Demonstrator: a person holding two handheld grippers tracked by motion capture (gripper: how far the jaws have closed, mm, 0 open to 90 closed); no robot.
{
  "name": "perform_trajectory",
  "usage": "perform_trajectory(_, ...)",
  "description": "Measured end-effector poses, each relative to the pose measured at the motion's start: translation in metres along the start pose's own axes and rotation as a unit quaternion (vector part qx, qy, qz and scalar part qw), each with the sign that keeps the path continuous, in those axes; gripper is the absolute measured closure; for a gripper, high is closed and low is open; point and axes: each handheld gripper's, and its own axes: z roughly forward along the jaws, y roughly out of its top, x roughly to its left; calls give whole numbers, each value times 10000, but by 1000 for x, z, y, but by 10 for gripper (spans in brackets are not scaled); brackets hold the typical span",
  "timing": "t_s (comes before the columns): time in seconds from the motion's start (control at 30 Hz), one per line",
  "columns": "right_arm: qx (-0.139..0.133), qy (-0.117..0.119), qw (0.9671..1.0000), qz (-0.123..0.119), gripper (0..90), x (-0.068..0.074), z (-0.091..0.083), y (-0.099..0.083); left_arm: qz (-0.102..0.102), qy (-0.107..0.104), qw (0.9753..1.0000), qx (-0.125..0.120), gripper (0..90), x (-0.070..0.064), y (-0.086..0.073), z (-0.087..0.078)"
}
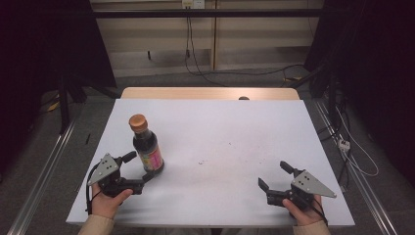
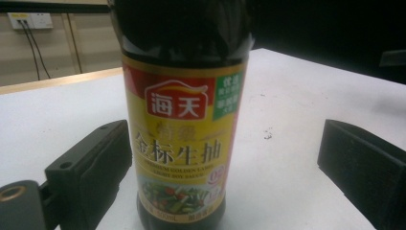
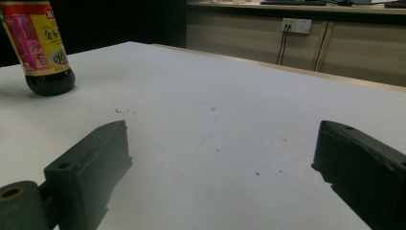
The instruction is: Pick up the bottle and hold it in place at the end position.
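Note:
A dark soy sauce bottle (image 1: 147, 148) with an orange cap (image 1: 138, 121) and a yellow and red label stands upright on the white table (image 1: 220, 127), left of centre. My left gripper (image 1: 140, 166) is open, one jaw on each side of the bottle's base. In the left gripper view the bottle (image 2: 182, 120) stands between the jaws, close to the left one and well apart from the right one. My right gripper (image 1: 274, 175) rests open near the front right of the table with nothing between its jaws. The right gripper view has the bottle (image 3: 45, 48) far off at the upper left.
The table's far edge is a wooden strip (image 1: 210, 93) with a small dark object (image 1: 243, 98) on it. Cables (image 1: 235, 73) run over the floor behind, and metal rails (image 1: 44, 166) flank the table. Small dark specks (image 1: 201, 162) mark the tabletop's middle.

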Motion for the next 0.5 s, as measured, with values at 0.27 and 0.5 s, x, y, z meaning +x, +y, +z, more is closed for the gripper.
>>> perform_trajectory(0.27,20,-1,10000,16,45,0,1,0,-96,162,9998,62,48,3,4,1)
perform_trajectory(0.5,32,4,10000,1,47,0,2,0,-216,272,9994,7,49,4,16,6)
